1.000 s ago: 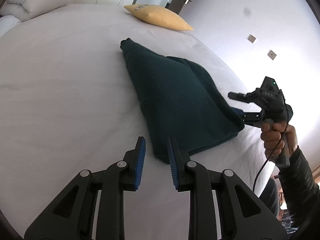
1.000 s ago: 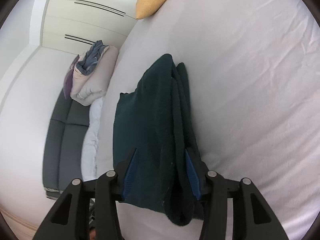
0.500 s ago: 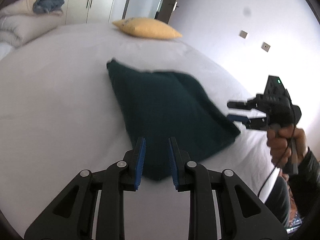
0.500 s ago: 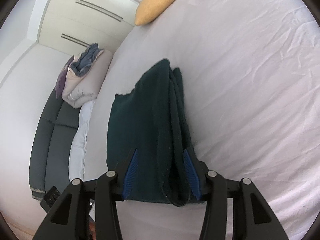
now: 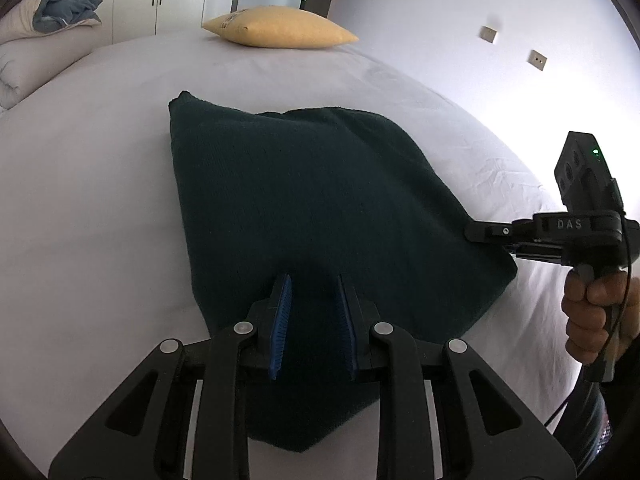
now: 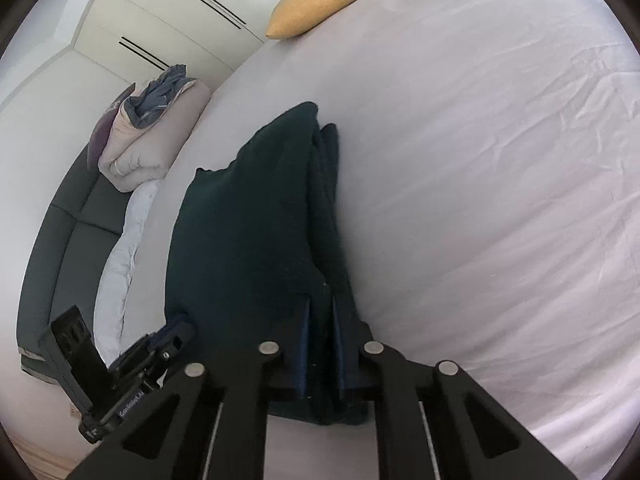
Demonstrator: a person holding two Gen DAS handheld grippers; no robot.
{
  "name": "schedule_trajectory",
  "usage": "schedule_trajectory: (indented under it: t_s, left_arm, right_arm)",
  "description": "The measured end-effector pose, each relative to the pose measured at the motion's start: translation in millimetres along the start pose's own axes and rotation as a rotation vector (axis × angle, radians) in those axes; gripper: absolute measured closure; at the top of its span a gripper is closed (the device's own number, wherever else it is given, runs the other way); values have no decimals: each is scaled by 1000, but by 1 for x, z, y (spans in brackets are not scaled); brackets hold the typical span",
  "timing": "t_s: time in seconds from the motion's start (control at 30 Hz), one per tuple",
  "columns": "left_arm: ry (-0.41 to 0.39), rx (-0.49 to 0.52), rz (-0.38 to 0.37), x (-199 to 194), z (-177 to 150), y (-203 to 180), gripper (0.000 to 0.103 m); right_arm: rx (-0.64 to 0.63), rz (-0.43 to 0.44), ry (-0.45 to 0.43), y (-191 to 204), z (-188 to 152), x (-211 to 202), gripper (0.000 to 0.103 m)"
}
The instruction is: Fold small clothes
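A dark green garment [image 5: 304, 208], folded into a thick wedge, lies on a white bed [image 5: 80, 200]. Its near corner points toward the edge of the bed.

The left tool [image 5: 313, 292] hangs over the near part of the garment. Its two blue pads stand a little apart, with cloth showing under the gap, and they do not press on anything. From the right wrist camera this same tool [image 6: 176, 330] shows at the garment's left corner.

The right tool [image 6: 319, 304] has just been closing. Its pads are now drawn close together and pinch a thick fold at the garment's edge, with cloth bunched between them. From the left wrist camera the right tool [image 5: 486, 234] reaches in from the side and meets the garment's right corner, and a hand [image 5: 596, 316] grips its handle, with a cable trailing down.

A yellow pillow [image 5: 280, 32] lies at the far end of the bed, well apart from the garment. A heap of bedding [image 6: 156, 132] sits beside the bed on a grey sofa [image 6: 64, 232]. White wardrobes [image 6: 168, 12] stand behind.
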State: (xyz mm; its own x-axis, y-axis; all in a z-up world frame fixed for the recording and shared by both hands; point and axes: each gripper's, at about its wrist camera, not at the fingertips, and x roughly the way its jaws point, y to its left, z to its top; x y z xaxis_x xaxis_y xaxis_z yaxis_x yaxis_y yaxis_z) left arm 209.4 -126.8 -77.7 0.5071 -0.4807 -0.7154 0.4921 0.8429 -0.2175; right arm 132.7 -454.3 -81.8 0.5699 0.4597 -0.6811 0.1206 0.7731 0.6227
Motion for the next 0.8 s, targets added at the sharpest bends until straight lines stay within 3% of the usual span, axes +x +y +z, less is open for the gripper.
schedule_trajectory:
  t_s: [0.3,0.43,0.57,0.7,0.8]
  left_arm:
    - [55,-4,9,7,2,-6,81]
    - [90,2,41,14,2,-8,81]
    - [99,-2,46,15,4,-7,81]
    - [99,-3,46,14,5,-7,81]
    - [100,-5,46,14,4,-11,81]
  right_arm:
    - [111,42,-18,-24,-10,-11,96]
    - [122,86,17,-38,-15,3,93]
    - [101,86,20,-31,-16,-7,75]
    - [55,-5,-31,-20,-12,-24,57]
    - [47,-22,-54,-17,-3,-27,57]
